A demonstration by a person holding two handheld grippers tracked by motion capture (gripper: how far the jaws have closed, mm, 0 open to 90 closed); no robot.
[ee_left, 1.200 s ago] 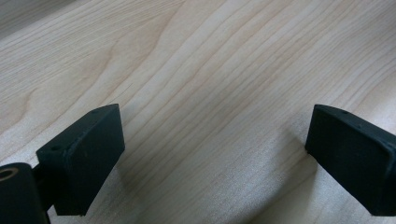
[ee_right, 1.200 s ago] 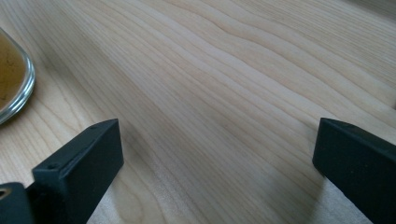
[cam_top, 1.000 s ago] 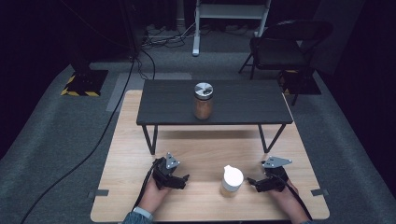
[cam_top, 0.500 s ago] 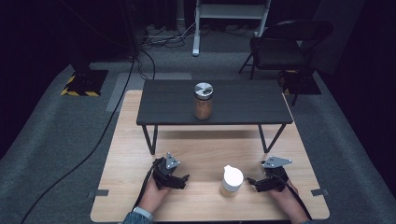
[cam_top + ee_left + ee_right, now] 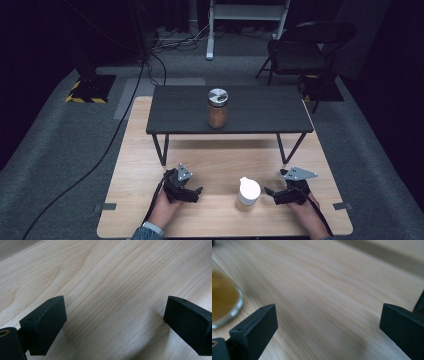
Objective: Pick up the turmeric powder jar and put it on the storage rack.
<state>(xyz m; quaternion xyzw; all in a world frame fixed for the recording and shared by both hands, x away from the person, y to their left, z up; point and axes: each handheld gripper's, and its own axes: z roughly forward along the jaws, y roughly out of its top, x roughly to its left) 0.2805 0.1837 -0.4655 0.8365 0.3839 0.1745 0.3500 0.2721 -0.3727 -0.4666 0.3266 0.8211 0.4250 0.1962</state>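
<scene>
On the light wooden tabletop (image 5: 220, 165), near edge, both handheld units rest low: left black two-jaw gripper (image 5: 196, 193) at front left, right black two-jaw gripper (image 5: 270, 193) at front right, each with a grey three-cornered plate on top. Between them stands the white-lidded glass jar with amber contents (image 5: 248, 194), just beside the right gripper's jaw tips, apart from the left one. From above, the jaw gaps are too small to read; the hands are partly cut off by the bottom edge. Left gripper view: left gripper (image 5: 115, 317) jaws spread wide, bare wood grain between them, nothing held. Right gripper view: right gripper (image 5: 328, 320) jaws equally wide apart, empty; the jar (image 5: 224, 300) sits at the left edge, outside the left jaw, cropped and blurred, so only its curved glass base and amber fill are visible, lid out of frame. Farther back, a low dark rectangular bench with black legs (image 5: 185, 112) stands on the tabletop and carries a second glass jar with a metallic lid and brown contents (image 5: 217, 108); that one appears in the high view, not in the gripper views. No readable label or writing on either jar. Behind the bench, a dark folding chair (image 5: 300, 50) is half lost in shadow.
</scene>
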